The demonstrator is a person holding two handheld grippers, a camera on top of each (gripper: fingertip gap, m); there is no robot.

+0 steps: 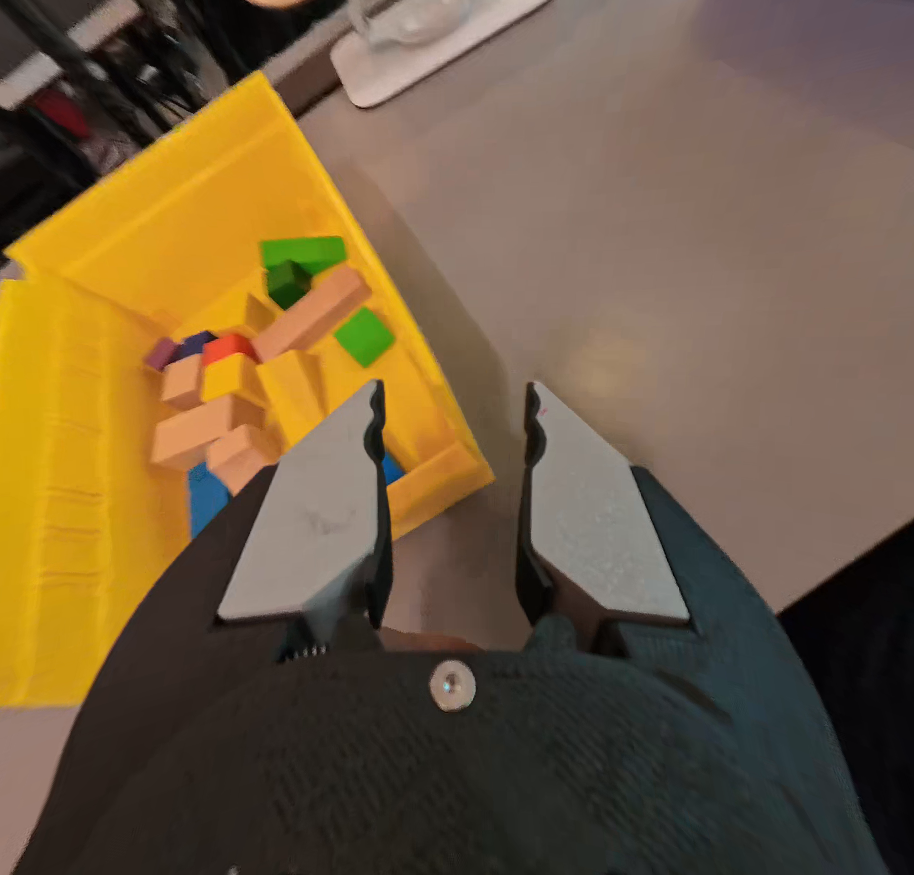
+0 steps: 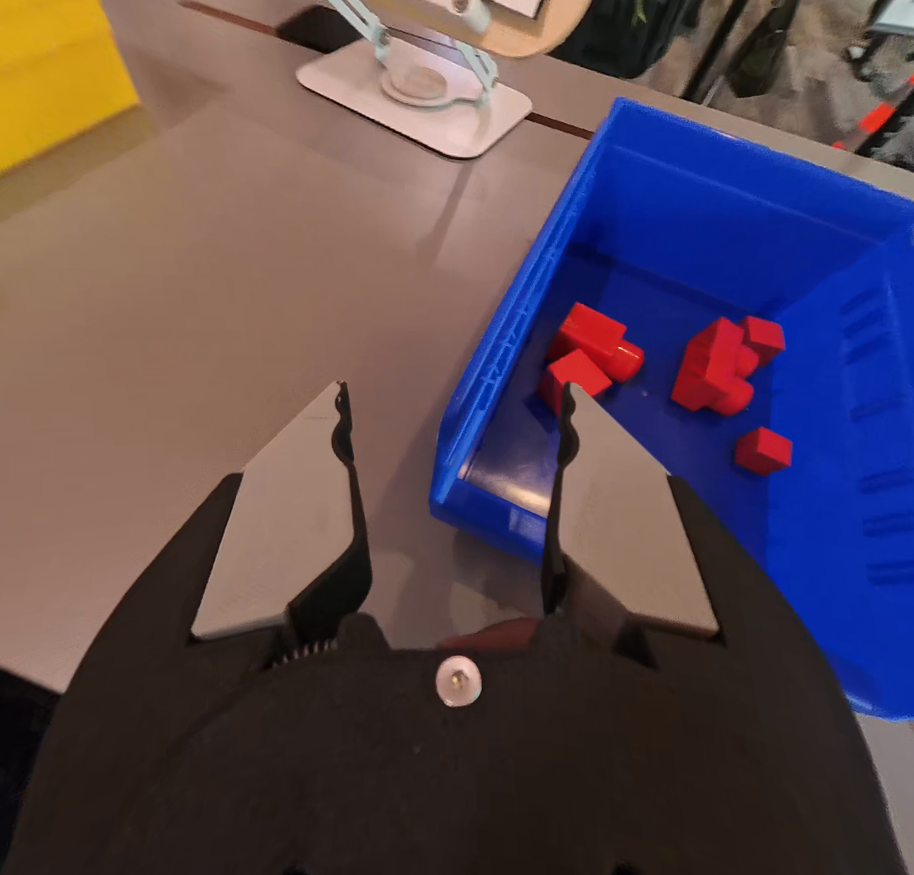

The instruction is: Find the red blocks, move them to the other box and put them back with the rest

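Red blocks (image 2: pixel 712 371) lie gathered in our blue box (image 2: pixel 692 198); perhaps one orange-red block (image 1: pixel 228 349) remains in the yellow box (image 1: pixel 173 218). Left gripper (image 1: pixel 454 392) and right gripper (image 2: pixel 454 390) gape empty; the return trip awaits.

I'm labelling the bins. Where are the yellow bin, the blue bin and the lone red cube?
yellow bin (image 1: pixel 163 218): left wrist view, far inner wall.
blue bin (image 2: pixel 732 208): right wrist view, far inner wall.
lone red cube (image 2: pixel 764 450): right wrist view, front corner.

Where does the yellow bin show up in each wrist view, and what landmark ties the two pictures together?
Left wrist view: the yellow bin fills the left half, holding mixed blocks, left of the open left tongs.
Right wrist view: only a blurred corner of the yellow bin shows, at the top left edge.
Shared landmark: the white stand base on the grey table, near the top of both views.
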